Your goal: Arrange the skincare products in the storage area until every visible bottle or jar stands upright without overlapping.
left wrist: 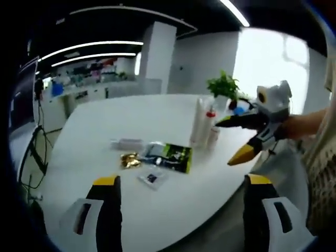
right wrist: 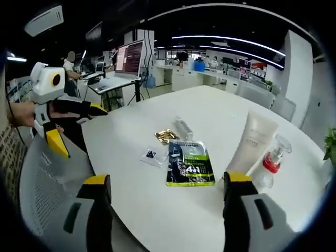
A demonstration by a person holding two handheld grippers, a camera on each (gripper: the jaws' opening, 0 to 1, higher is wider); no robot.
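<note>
Left tongs: released, jaws wide apart, holding nothing, above the near edge of the surface.
Right tongs: released too, empty, poised at the opposite edge.
Flat items: a small clear sachet, a green-and-black pouch and a gold foil packet lie in a loose cluster mid-surface.
Lying tube: a small pale tube rests on its side just beyond the gold packet; in my judgement it is the piece needing to be stood up.
Upright group: a tall cream tube and a clear bottle with a red collar stand close together, farther along.
Approach: close on the lying tube across its middle, tip it onto its cap end, and set it well apart from the standing pair.
Risk: a narrow base may topple; release slowly.
</note>
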